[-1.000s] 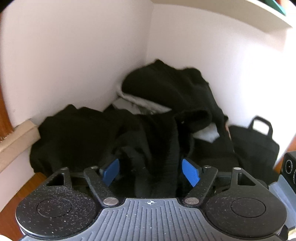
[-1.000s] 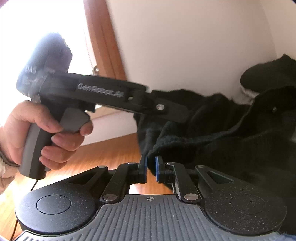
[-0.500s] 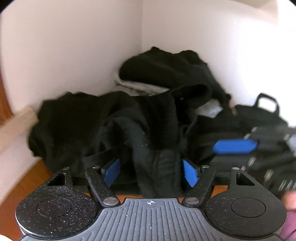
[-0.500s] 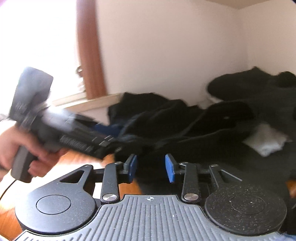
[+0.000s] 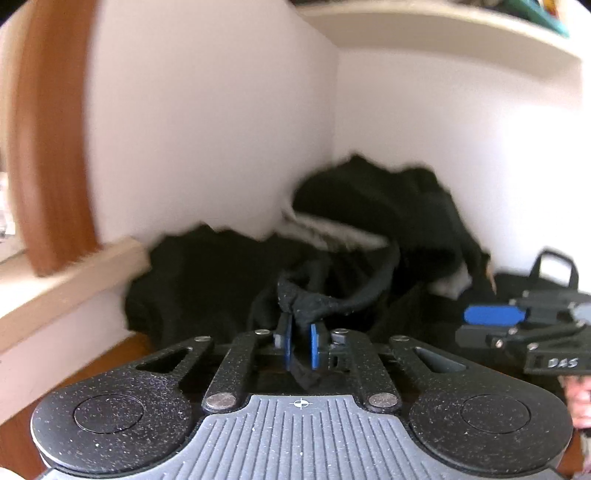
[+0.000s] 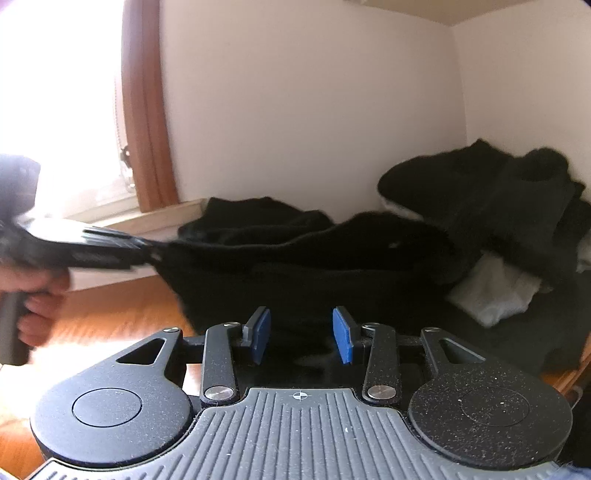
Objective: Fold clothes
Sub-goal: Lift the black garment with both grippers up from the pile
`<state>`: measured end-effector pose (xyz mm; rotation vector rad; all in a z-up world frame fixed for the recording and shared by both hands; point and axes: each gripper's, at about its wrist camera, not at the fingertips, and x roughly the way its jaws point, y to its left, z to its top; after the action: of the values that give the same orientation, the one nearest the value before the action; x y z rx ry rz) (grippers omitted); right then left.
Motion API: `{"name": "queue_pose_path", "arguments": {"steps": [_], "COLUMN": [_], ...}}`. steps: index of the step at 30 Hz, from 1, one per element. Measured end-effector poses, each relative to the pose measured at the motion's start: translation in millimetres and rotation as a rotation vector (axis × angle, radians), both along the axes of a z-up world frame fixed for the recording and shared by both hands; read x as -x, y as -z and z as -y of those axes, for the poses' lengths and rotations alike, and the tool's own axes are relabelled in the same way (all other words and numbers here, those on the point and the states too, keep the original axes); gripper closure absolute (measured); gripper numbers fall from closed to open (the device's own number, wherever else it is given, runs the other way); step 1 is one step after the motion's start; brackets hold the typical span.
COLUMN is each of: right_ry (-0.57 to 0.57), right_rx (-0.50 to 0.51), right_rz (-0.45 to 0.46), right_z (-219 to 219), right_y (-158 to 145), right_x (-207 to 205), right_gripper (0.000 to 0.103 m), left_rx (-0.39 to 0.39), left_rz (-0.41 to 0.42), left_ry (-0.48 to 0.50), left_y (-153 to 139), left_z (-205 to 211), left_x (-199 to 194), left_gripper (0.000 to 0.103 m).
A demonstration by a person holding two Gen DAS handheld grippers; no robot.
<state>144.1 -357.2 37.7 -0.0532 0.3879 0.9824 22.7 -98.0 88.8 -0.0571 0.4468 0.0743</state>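
Note:
A black garment [image 5: 317, 306] lies in a heap on the wooden table, and my left gripper [image 5: 301, 343] is shut on a bunched edge of it, lifted off the pile. In the right wrist view the same garment [image 6: 295, 266] stretches taut from that gripper [image 6: 147, 253] at the left. My right gripper [image 6: 301, 336] is open just in front of the black cloth, with nothing between its blue pads. From the left wrist view it appears at the right edge [image 5: 491, 321], also open.
A taller pile of black clothes [image 5: 376, 199] with white cloth [image 6: 491, 291] under it fills the wall corner. A black bag [image 5: 554, 269] stands at the right. A window sill [image 5: 70, 280] and wooden frame [image 6: 144, 110] are at the left; a shelf [image 5: 443, 26] hangs overhead.
My left gripper went from open to shut on the garment's edge and pulled it up and left. My right gripper let go of the cloth, opened and backed away.

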Motion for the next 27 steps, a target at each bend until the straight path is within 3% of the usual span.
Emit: {"name": "queue_pose_path", "arguments": {"steps": [3, 6, 10, 13, 15, 17, 22, 24, 25, 26, 27], "right_ry": [0.042, 0.088, 0.090, 0.014, -0.022, -0.043, -0.042, -0.036, -0.034, -0.027, -0.019], "right_rx": [-0.006, -0.010, 0.006, 0.028, 0.069, 0.106, 0.188, 0.205, 0.199, 0.181, 0.162], "right_rz": [0.040, 0.087, 0.119, 0.103, 0.111, 0.120, 0.141, 0.142, 0.130, 0.126, 0.124], "right_z": [1.5, 0.7, -5.7, -11.3, -16.1, -18.7, -18.1, -17.1, -15.9, -15.4, -15.0], "right_y": [-10.0, -17.5, -18.4, -10.0, -4.0, 0.3, 5.4, 6.4, 6.2, 3.8, 1.0], "right_x": [-4.3, -6.8, -8.9, -3.1, 3.8, 7.1, 3.7, -0.8, -4.4, -7.9, -11.4], "right_gripper": [0.063, 0.054, 0.054, 0.053, 0.052, 0.052, 0.053, 0.057, 0.069, 0.090, 0.092], "left_rx": [0.016, 0.018, 0.002, 0.004, 0.005, 0.008, 0.008, 0.007, 0.006, 0.006, 0.005], "left_rz": [0.053, 0.089, 0.019, -0.008, -0.025, -0.029, -0.005, 0.003, 0.006, 0.008, 0.011], "left_ry": [-0.030, -0.070, -0.079, -0.094, -0.105, -0.112, -0.090, -0.081, -0.076, -0.072, -0.068], "left_y": [-19.0, -33.5, -27.2, -17.0, -10.2, -5.4, -5.5, -5.5, -5.6, -5.6, -5.6], "left_z": [-15.9, -31.5, -42.0, -43.9, -45.1, -45.8, -42.5, -39.8, -37.7, -35.6, -33.5], "left_x": [25.9, 50.9, 59.6, 60.7, 61.4, 63.6, 72.1, 75.1, 76.4, 77.6, 78.9], "left_gripper": [0.094, 0.094, 0.093, 0.085, 0.069, 0.060, 0.053, 0.052, 0.052, 0.052, 0.052]}}
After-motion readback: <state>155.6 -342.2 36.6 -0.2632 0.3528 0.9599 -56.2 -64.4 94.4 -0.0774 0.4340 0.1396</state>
